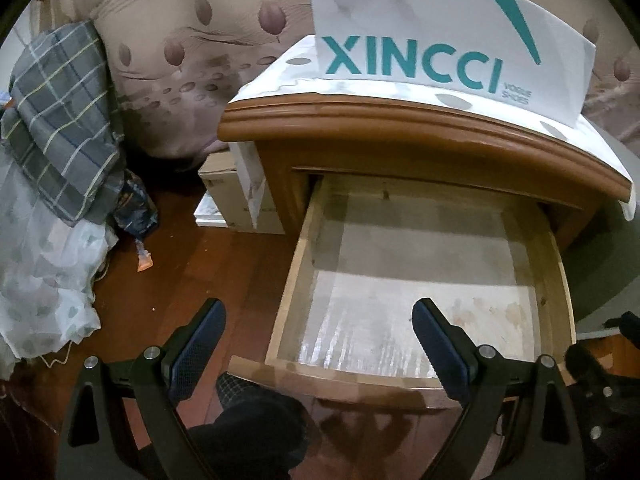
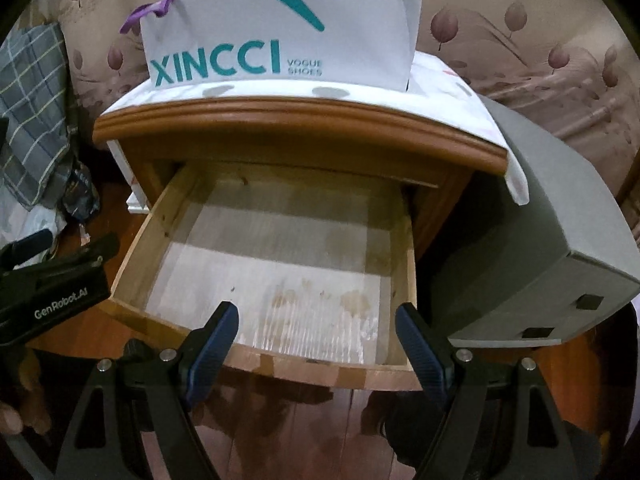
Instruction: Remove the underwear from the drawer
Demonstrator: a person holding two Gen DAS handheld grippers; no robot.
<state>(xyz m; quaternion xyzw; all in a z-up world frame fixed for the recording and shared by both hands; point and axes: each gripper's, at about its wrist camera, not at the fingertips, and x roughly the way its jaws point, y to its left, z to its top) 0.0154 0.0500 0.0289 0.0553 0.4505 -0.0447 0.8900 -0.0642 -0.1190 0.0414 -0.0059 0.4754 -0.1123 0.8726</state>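
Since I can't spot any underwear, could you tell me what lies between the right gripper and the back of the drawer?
Only the bare liner of the open drawer lies beyond the right gripper; the right wrist view shows it, stained but with no clothing on it.

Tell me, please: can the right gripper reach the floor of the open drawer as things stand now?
Probably yes. The drawer is pulled out and nothing lies in it; the right gripper, fingers apart, sits just above its front edge.

A wooden nightstand (image 1: 420, 136) stands on dark reddish wood floor (image 1: 192, 256), a leaf-patterned curtain (image 1: 180, 40) behind it and a grey cabinet (image 2: 560, 248) beside its right edge.
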